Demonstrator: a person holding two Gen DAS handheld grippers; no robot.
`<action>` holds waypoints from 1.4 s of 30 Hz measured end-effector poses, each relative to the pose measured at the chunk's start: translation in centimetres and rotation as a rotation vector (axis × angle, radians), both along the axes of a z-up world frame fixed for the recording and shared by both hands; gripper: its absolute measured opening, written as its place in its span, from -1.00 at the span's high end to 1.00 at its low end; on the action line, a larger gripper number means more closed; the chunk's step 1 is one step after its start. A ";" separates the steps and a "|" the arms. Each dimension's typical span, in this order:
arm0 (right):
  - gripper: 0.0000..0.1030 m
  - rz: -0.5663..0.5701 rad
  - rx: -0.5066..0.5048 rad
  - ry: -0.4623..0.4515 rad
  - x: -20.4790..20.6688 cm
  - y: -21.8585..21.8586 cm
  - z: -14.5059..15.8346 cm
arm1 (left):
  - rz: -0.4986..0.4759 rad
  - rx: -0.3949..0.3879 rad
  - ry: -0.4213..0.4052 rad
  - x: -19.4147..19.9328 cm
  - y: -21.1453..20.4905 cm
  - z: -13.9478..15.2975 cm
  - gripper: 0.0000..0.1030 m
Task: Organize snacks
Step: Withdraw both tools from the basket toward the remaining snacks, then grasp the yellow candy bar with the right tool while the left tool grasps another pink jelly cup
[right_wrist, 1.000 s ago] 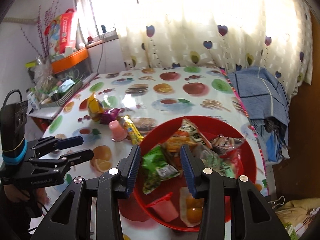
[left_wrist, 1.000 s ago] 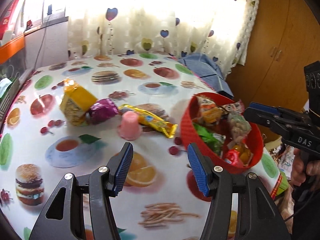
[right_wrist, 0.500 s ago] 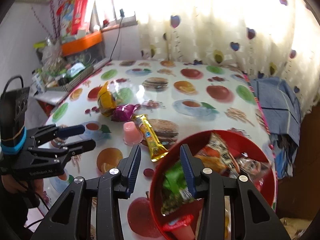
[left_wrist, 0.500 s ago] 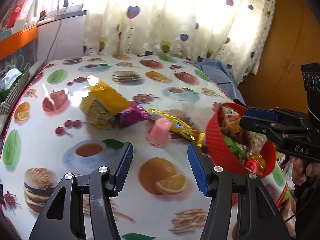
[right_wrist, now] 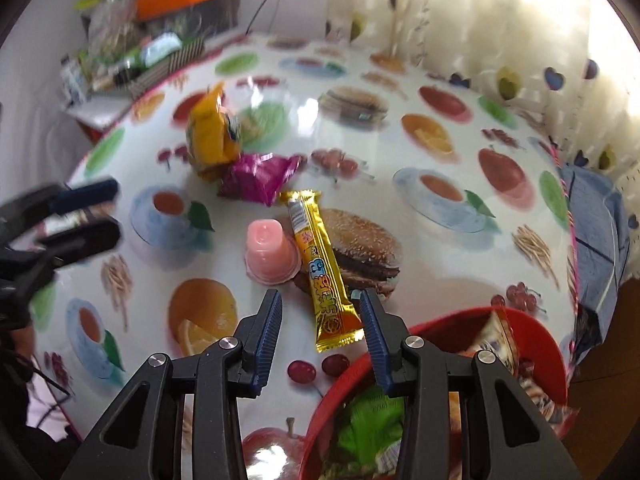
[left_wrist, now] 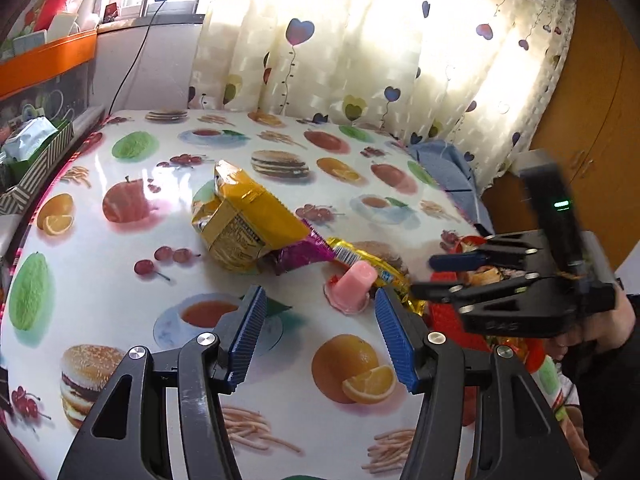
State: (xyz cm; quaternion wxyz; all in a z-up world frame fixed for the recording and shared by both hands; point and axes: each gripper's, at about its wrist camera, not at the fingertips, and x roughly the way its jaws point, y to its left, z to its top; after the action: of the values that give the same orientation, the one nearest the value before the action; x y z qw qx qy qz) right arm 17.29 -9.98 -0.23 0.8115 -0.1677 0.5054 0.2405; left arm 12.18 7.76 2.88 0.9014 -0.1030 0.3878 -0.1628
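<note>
Both grippers, left gripper [left_wrist: 320, 332] and right gripper [right_wrist: 320, 332], have black frames, blue ribbed finger pads [left_wrist: 248, 336] and silver screws; a green light glows on the right one's handle.

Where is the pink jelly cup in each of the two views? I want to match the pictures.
Left wrist view: the pink jelly cup stands right of centre, upside down on the table, just beyond the open left gripper.
Right wrist view: it stands left of centre, beyond the open right gripper.
Shared landmark: the long yellow snack bar lying beside the cup in both views.
</note>
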 end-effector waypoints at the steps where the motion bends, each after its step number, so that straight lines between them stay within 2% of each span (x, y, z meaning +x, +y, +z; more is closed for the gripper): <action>1: 0.25 0.007 -0.019 0.016 0.4 0.3 -0.4 | 0.002 0.001 0.001 0.1 0.1 0.1 -0.12; 7: 0.32 0.015 -0.118 0.097 3.0 1.9 -2.8 | -0.002 0.011 -0.011 0.3 0.1 0.2 -0.12; 11: 0.61 0.018 -0.144 0.151 3.9 2.2 -4.9 | -0.019 0.020 -0.022 0.2 -0.3 -0.7 -0.12; 13: 0.61 0.039 -0.127 0.147 3.4 2.6 -4.8 | -0.028 0.050 -0.025 0.1 -0.6 -1.7 -0.12; 16: 0.62 0.085 -0.128 0.136 1.7 3.7 -4.8 | -0.057 0.027 0.025 0.1 -0.7 -3.6 -0.12; 21: 0.61 0.129 -0.070 0.146 -1.2 4.9 -4.7 | -0.072 0.067 0.018 -0.5 -1.1 -4.5 -0.12; 24: 0.61 0.148 -0.036 0.155 -2.9 5.5 -4.7 | -0.072 0.066 0.029 -0.6 -1.0 -5.2 -0.12; 28: 0.61 0.122 -0.035 0.130 -4.0 5.2 -4.7 | -0.063 0.079 0.065 0.0 -1.4 -6.4 -0.12; 33: 0.61 0.028 -0.037 0.084 -4.0 3.8 -4.4 | -0.025 0.088 0.098 1.5 -2.6 -7.4 -0.12; 34: 0.61 0.019 -0.029 0.078 -3.4 3.6 -4.5 | -0.014 0.108 0.088 1.6 -3.0 -7.4 -0.05; 35: 0.61 0.010 -0.019 0.073 -3.5 3.5 -4.3 | -0.014 0.113 0.092 1.7 -3.3 -7.4 0.21; 37: 0.61 -0.009 -0.011 0.051 -3.7 3.3 -4.0 | -0.015 0.115 0.093 1.8 -3.6 -7.4 0.35; 42: 0.61 -0.043 0.032 0.027 -3.8 2.5 -3.4 | -0.006 0.121 0.083 1.2 -3.5 -7.1 0.41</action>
State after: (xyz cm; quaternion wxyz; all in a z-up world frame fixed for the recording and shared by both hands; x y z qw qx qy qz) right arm 13.51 -7.46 -3.67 0.8123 -0.1405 0.5158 0.2331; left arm 13.39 4.30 -4.25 0.8885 -0.0535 0.4345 -0.1374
